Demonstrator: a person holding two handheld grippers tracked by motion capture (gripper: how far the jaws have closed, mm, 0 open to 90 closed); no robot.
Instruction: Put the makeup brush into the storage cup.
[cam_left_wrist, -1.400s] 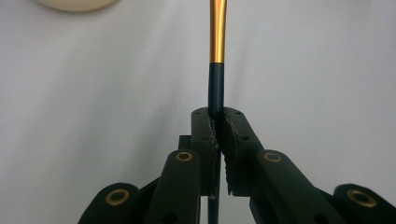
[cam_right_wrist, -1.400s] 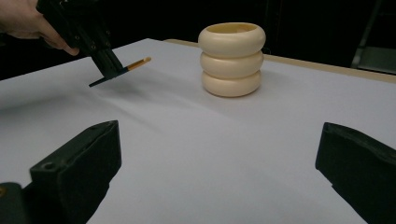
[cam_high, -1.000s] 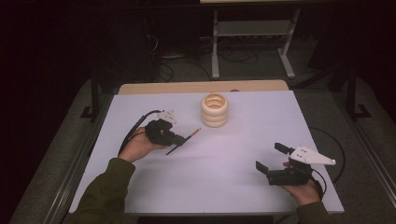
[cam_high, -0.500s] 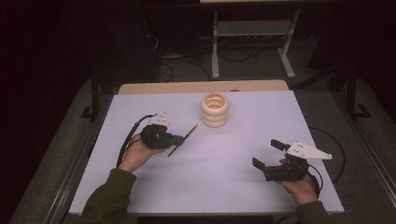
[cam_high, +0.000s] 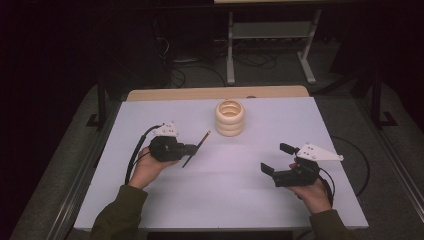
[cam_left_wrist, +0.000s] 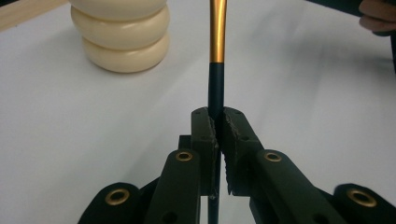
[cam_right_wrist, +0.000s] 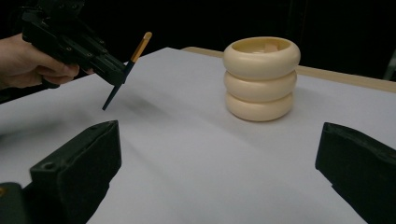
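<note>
A cream holder (cam_high: 229, 118) shaped like three stacked rings, open at the top, stands at the far middle of the white table (cam_high: 220, 200). My left gripper (cam_high: 192, 149) is shut on a thin dark blue pen with a gold end (cam_high: 198, 147), held off the table to the holder's left, gold end pointing up and away. In the left gripper view the jaws (cam_left_wrist: 218, 119) pinch the pen (cam_left_wrist: 216, 56) with the holder (cam_left_wrist: 120, 37) beyond on the left. My right gripper (cam_high: 277, 159) is open and holds nothing, at the near right. It faces the holder (cam_right_wrist: 261, 77) and the pen (cam_right_wrist: 122, 74).
A wooden strip (cam_high: 200, 93) runs along the table's far edge. Behind it stand a metal frame (cam_high: 270, 30) and loose cables on the dark floor. Gripper cables (cam_high: 135, 155) trail over the table near each hand.
The left gripper has tilted the pen's gold end slightly farther away. The right gripper has shifted a little left and forward, staying open.
</note>
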